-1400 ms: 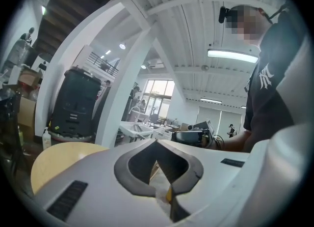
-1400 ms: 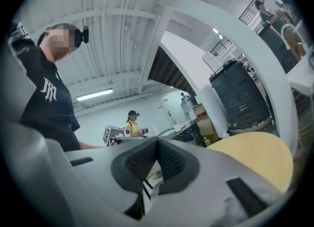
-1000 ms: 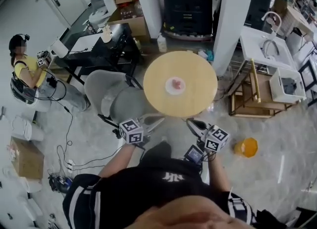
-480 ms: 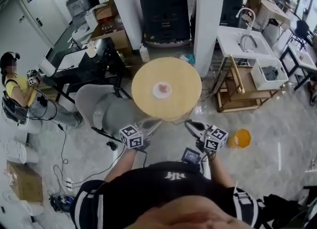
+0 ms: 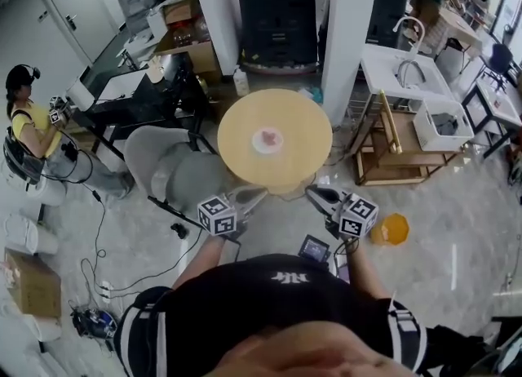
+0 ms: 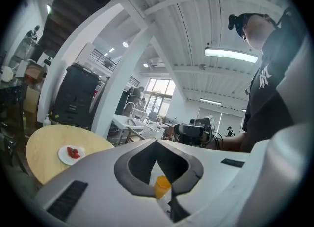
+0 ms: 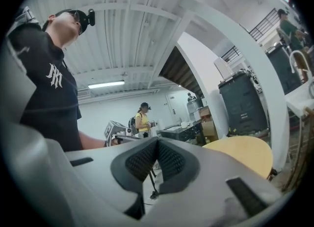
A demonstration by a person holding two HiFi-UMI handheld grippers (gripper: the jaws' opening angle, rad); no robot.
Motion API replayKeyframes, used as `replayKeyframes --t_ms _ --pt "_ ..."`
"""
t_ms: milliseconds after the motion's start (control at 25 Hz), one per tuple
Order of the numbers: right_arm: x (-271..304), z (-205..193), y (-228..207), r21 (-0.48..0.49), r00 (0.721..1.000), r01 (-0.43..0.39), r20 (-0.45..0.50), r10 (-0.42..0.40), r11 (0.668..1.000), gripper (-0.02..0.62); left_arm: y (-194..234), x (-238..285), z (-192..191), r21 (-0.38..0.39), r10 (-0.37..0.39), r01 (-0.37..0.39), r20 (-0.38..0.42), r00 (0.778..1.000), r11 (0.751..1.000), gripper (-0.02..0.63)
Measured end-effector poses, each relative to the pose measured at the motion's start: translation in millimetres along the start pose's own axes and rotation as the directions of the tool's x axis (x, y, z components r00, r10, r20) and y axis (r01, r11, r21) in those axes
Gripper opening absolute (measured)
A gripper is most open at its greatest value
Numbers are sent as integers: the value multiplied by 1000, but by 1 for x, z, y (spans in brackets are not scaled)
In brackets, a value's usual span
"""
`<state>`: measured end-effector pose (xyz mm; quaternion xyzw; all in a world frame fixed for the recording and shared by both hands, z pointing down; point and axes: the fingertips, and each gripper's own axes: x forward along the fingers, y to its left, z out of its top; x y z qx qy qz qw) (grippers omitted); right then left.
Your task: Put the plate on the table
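The plate (image 5: 267, 139) is already on the round wooden bench (image 5: 306, 151), close to its middle. It lies flat, open side up, with some red bits of food on it. It is round, so it has no long side to point anywhere.

Both grippers hang over the floor at the near side of the bench, well apart from the plate, and both point toward it. The left gripper (image 5: 251, 197) has its fingers (image 6: 128, 169) pressed together with nothing in them. The right gripper (image 5: 315, 195) is the same — fingers (image 7: 142, 161) clenched tight on nothing.

The left gripper view shows the plate small and off to the left on the bench top. Through the gap under its closed tips an orange thing (image 6: 162, 185) peeks out. In the head view it sits on the floor near the right gripper, on its right. The right gripper view shows only a slice of bench top at its right and, far off, a person in a yellow top (image 7: 143, 121).

A grey chair (image 5: 175, 170) stands just beside the bench on the left. Behind the bench are a white pillar (image 5: 347, 33) and a black cabinet (image 5: 277, 8). To the right are a white sink (image 5: 408, 73) and a low wooden rack (image 5: 383, 155). Between the grippers and the plate there is only bare bench top.
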<state>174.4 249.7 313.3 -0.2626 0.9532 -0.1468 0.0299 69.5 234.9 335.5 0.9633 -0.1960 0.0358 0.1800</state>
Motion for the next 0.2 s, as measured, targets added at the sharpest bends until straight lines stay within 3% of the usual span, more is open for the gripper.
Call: replayKeyframes --t_ms 200 --pt "-3 1 6 10 1000 7 15 -7 1000 1 -6 -6 -10 -21 -3 2 -33 999 1000 9"
